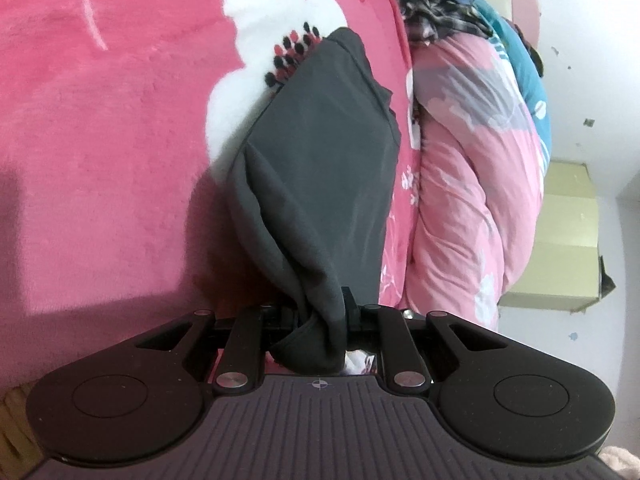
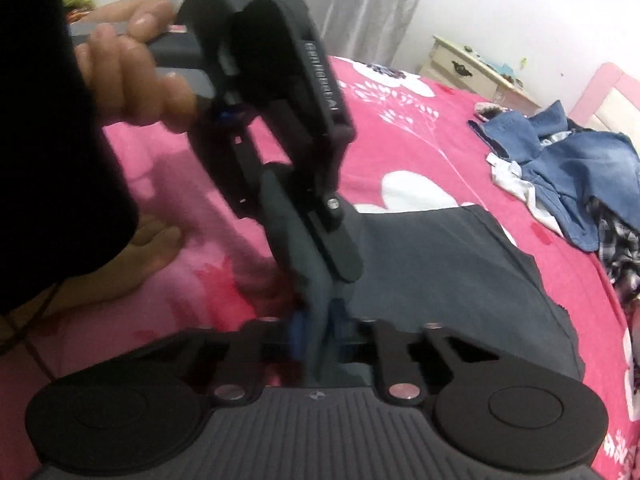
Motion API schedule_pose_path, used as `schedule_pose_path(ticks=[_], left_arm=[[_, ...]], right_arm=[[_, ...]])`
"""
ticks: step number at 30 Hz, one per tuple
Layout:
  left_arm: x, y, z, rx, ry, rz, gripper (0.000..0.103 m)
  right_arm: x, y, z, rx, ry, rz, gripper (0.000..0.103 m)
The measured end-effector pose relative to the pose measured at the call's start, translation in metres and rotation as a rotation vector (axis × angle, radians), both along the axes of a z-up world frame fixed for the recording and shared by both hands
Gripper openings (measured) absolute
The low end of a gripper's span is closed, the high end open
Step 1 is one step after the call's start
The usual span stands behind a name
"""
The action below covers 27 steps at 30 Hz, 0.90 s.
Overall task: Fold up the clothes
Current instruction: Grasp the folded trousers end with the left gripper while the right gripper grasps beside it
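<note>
I have both tools clamped on the dark grey garment point(image 1: 320, 152): left tool point(image 1: 320, 320), right tool point(image 2: 320, 320). It drapes limp and light onto the bed point(image 1: 100, 120); I'd judge edges grip best.

The left wrist view is taken from just behind its own fingers, aimed close along a dark grey garment point(image 1: 320, 168) toward a rolled pink quilt point(image 1: 472, 184) and white wall; the right wrist view is aimed low across the pink bedspread point(image 2: 420, 136) toward a curtain and bedside cabinet point(image 2: 464, 66); garment, bedspread and clothes pile point(image 2: 568, 168) are shared by both.
</note>
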<state>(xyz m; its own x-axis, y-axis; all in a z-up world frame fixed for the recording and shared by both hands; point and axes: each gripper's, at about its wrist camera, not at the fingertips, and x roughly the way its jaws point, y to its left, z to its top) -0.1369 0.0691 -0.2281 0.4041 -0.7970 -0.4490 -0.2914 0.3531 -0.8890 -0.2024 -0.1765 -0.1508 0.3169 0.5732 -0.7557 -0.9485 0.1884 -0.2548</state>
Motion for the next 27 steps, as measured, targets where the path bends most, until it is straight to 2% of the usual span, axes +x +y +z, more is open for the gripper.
schedule_pose_path(ticks=[2, 4, 6, 10, 16, 21, 23, 26, 27], left_arm=[[-0.001, 0.003, -0.003, -0.019, 0.005, 0.004, 0.024], [-0.001, 0.008, -0.008, -0.048, 0.02, 0.027, 0.037], [0.0, 0.012, -0.01, -0.048, 0.036, 0.049, 0.041], [0.008, 0.012, -0.012, -0.042, 0.055, 0.038, 0.056], [0.027, 0.001, -0.021, -0.06, 0.084, -0.014, 0.057], [0.039, -0.006, -0.025, -0.071, 0.078, -0.051, 0.057], [0.04, -0.009, -0.024, -0.046, 0.069, -0.066, 0.057], [0.04, -0.012, -0.022, -0.002, 0.053, -0.087, 0.048], [0.04, -0.014, -0.021, 0.012, 0.048, -0.094, 0.041]], right_arm=[[0.001, 0.0, 0.001, 0.006, -0.004, -0.007, 0.004], [0.001, -0.001, 0.003, 0.009, -0.027, -0.003, 0.004], [-0.002, -0.003, 0.005, 0.011, -0.043, 0.003, 0.004], [-0.005, -0.004, 0.008, 0.017, -0.066, 0.01, 0.003], [-0.008, -0.006, 0.012, 0.024, -0.089, 0.02, 0.003], [-0.006, -0.008, 0.015, 0.034, -0.09, 0.012, 0.003], [-0.005, -0.008, 0.016, 0.039, -0.09, 0.007, 0.003], [-0.005, -0.007, 0.016, 0.04, -0.088, 0.004, 0.003], [-0.005, -0.007, 0.016, 0.038, -0.083, 0.003, 0.003]])
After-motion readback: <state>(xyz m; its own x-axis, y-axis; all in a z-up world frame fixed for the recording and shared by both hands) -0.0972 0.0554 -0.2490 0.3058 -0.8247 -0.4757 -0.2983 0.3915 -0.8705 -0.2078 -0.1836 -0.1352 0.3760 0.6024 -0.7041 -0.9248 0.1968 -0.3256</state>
